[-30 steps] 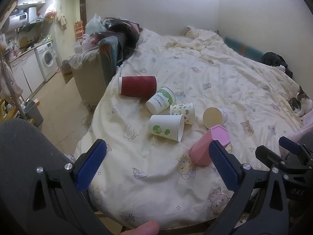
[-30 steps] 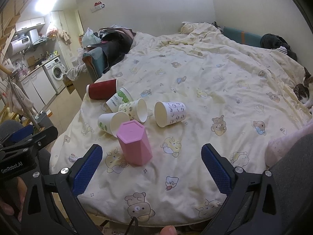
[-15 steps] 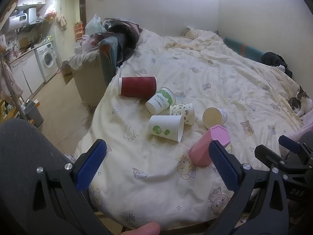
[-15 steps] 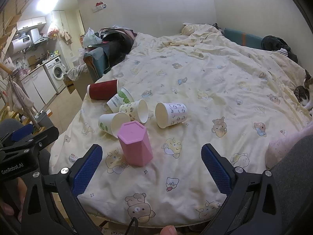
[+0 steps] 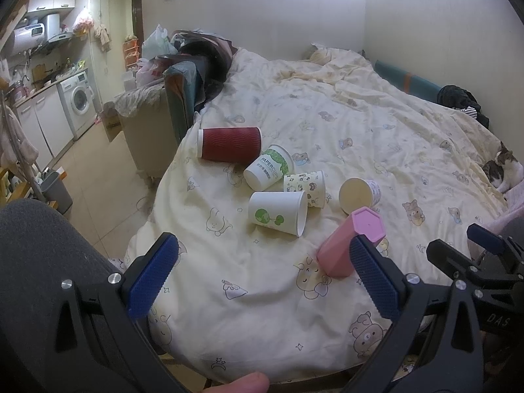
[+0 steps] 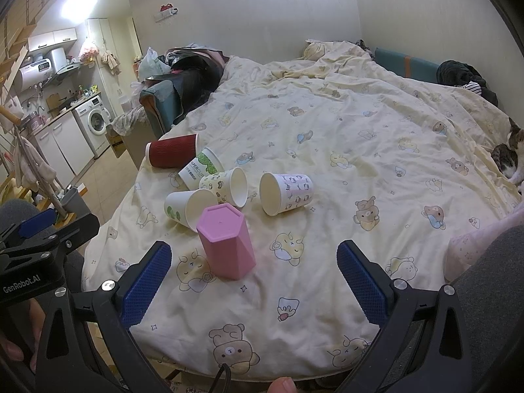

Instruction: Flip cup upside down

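Observation:
A pink hexagonal cup (image 6: 226,240) stands upside down on the bed, base up; it also shows in the left wrist view (image 5: 347,242). Beyond it several cups lie on their sides: a dark red ribbed cup (image 5: 229,144), a white "PAPERCUP" cup (image 5: 268,167), a white cup with green print (image 5: 278,208), a small patterned cup (image 5: 304,183) and a printed cup (image 6: 286,193) with its mouth toward me. My left gripper (image 5: 262,278) is open and empty, near the bed's front edge. My right gripper (image 6: 252,281) is open and empty, just short of the pink cup.
The cream bedsheet (image 6: 360,137) with bear prints covers a wide bed. A cat (image 6: 507,157) lies at the right edge. An armchair with clothes (image 5: 170,98) stands left of the bed. A kitchen with a washing machine (image 5: 78,104) lies far left.
None of the cups has moved. Both grippers stay open and nearly still, with only a slight drift of the views.

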